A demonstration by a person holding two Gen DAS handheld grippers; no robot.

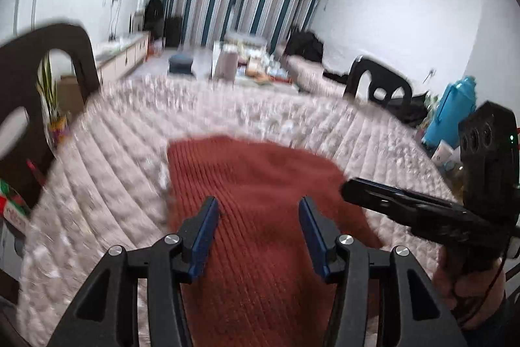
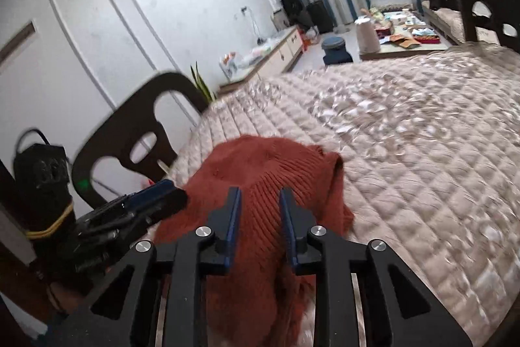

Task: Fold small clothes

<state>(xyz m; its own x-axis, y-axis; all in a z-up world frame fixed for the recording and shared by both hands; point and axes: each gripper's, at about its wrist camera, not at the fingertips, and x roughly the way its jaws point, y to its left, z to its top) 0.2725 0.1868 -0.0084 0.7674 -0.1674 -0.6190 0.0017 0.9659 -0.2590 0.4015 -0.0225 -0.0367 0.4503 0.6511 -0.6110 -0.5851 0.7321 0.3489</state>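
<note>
Left tool parted over rust knit, near edge hidden

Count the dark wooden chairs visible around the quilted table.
2. One chair stands at the table's left edge; the other chair at the far right. More may sit out of view.

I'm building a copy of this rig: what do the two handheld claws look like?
Both match: the left claw and right claw have black angular frames, silver round bolts and flat blue pads. Each carries a black camera box with a green light; the left one's handle has a yellow band.
</note>
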